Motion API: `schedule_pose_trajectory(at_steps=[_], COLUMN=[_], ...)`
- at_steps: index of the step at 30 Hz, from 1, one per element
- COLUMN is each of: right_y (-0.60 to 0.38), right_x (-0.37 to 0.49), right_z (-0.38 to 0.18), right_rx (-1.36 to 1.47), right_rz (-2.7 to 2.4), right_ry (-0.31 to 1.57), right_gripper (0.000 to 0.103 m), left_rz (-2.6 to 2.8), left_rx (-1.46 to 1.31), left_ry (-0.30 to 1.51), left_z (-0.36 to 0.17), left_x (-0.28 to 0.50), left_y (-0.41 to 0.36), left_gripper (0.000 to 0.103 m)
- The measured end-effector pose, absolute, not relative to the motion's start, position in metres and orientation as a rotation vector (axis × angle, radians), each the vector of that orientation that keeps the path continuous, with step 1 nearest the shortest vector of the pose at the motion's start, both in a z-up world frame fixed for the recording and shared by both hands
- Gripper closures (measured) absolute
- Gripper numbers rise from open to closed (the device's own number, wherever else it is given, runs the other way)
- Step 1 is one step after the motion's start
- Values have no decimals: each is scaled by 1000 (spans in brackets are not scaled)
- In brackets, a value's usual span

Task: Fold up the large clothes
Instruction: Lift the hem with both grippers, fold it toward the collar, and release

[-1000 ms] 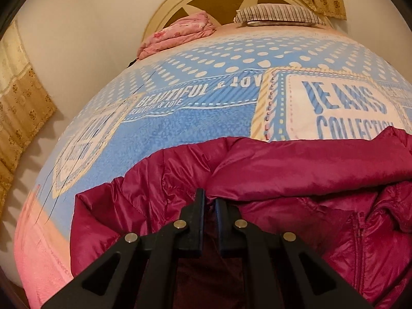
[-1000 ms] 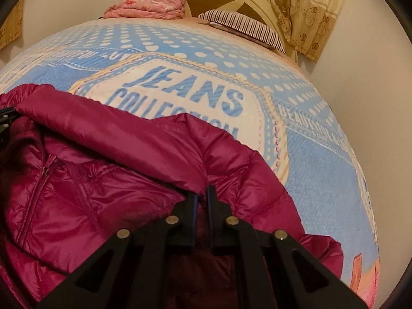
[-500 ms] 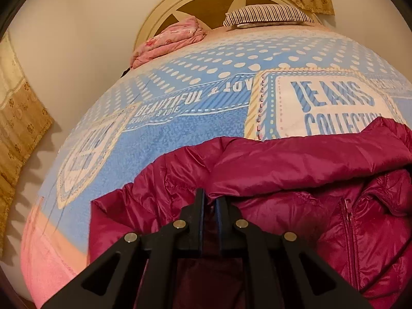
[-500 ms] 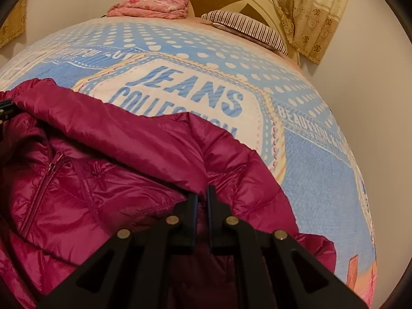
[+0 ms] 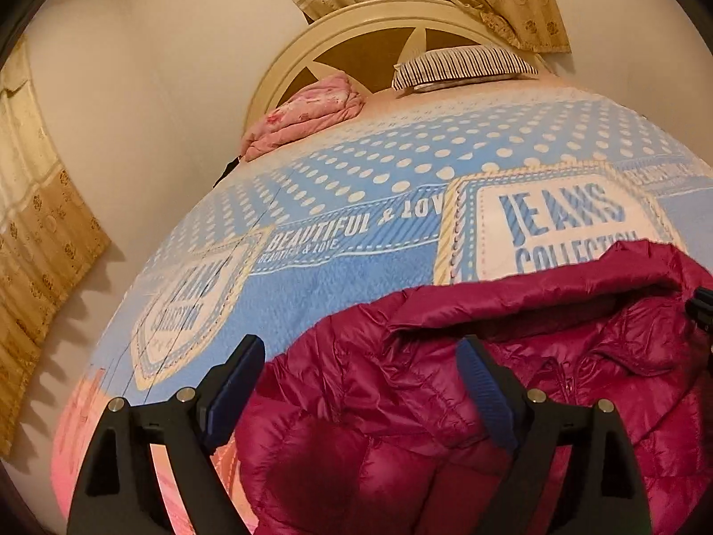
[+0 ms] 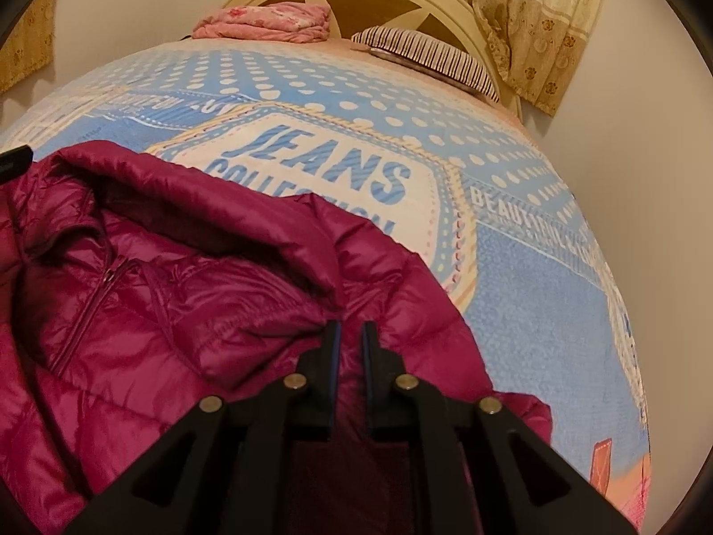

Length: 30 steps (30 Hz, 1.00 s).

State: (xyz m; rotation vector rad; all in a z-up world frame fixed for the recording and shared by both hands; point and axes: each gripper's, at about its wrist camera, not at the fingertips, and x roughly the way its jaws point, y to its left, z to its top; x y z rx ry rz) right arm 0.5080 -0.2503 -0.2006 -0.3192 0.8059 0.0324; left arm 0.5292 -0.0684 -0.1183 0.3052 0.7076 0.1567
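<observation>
Bedspread (image 5: pixel 338 294) reads "JEANS COLLECTION", with the magenta jacket (image 5: pixel 445 401) covering part of "COLLECTION". Left gripper (image 5: pixel 361 363) jaws are opening wide above it. Right gripper (image 6: pixel 350 334) jaws are opening too, a jacket fold between them.

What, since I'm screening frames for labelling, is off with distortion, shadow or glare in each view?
Left wrist view: fisheye bulges the bedspread into a dome, corners go black, the curtain casts jagged wall shadows. Right wrist view: same bulge, warm dim light, soft sheen on the jacket, no harsh glare.
</observation>
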Motion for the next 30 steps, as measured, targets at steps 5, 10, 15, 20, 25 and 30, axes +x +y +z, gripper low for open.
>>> schedule_pose_trajectory(at_steps=[5, 10, 15, 20, 25, 30], right_y=[-264, -274, -271, -258, -225, -219], right_x=[495, 499, 539, 584, 601, 589], right_z=[-187, -167, -157, -151, -165, -194], right_rx=[-256, -175, -48, 108, 45, 3], right_rz=[78, 79, 64, 115, 165, 175], right_ry=[793, 765, 772, 793, 842, 897], right_gripper=[57, 52, 51, 43, 41, 41], left_rz=[196, 300, 333, 318, 268, 235], left_rx=[192, 125, 126, 174, 191, 208], left_ry=[677, 701, 770, 822, 860, 878], left_z=[-99, -98, -120, -140, -159, -178], left_x=[539, 574, 617, 648, 639, 619], left_y=[-44, -22, -23, -35, -45, -52], left_gripper=[15, 15, 15, 15, 15, 15])
